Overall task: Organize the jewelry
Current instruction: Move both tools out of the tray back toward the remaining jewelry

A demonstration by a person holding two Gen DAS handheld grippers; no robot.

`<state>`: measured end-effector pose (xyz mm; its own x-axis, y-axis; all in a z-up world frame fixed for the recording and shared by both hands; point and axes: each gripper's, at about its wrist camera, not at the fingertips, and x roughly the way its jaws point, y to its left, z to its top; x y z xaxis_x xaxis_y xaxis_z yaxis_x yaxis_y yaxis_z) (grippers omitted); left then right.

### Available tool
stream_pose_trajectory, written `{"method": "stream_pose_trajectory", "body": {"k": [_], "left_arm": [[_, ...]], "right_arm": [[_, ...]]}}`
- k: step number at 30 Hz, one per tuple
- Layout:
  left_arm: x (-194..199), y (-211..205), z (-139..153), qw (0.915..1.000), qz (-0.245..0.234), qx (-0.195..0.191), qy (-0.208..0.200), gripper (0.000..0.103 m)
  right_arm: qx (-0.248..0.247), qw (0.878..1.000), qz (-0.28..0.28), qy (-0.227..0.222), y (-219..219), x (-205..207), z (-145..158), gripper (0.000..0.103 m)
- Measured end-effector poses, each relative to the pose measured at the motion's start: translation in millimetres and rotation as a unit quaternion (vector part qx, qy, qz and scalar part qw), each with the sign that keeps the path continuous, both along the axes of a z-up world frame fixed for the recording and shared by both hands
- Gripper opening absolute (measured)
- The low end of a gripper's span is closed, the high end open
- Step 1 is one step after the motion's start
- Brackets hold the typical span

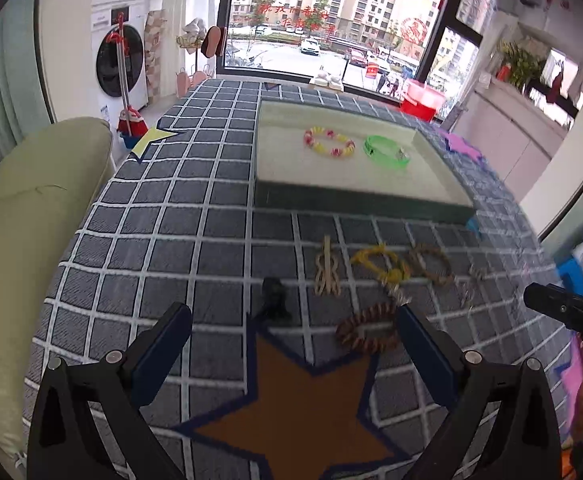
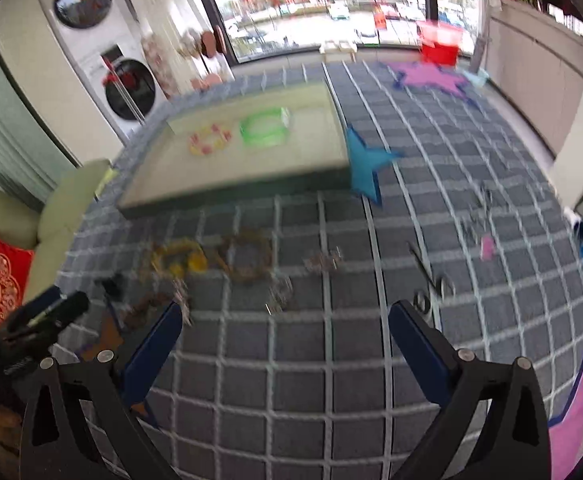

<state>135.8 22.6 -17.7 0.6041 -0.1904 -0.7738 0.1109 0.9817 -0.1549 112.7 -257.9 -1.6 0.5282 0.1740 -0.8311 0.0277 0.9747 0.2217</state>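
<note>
— Where's the striped bracelet?
— On the checked tabletop, just inside my left gripper's right finger, before the tray's near edge.
— Fingers?
— Spread apart, empty; right gripper too.

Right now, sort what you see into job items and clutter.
Job items: tray, beaded bracelet and green wristband lying inside it; yellow bracelet, brown bracelet, striped bracelet on the cloth.

Clutter: washing machine, mop, red basin, sofa.
</note>
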Motion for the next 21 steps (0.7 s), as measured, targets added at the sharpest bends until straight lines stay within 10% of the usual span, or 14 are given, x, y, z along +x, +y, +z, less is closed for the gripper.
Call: {"method": "stream_pose_trajectory", "body": {"k": [21], "left_arm": [[-4, -40, -26, 0.9969, -0.054, 0.056, 0.013, 0.103]], "right_arm": [[0.001, 1.000, -0.009, 0.026, -2, -3, -38, 0.103]]}}
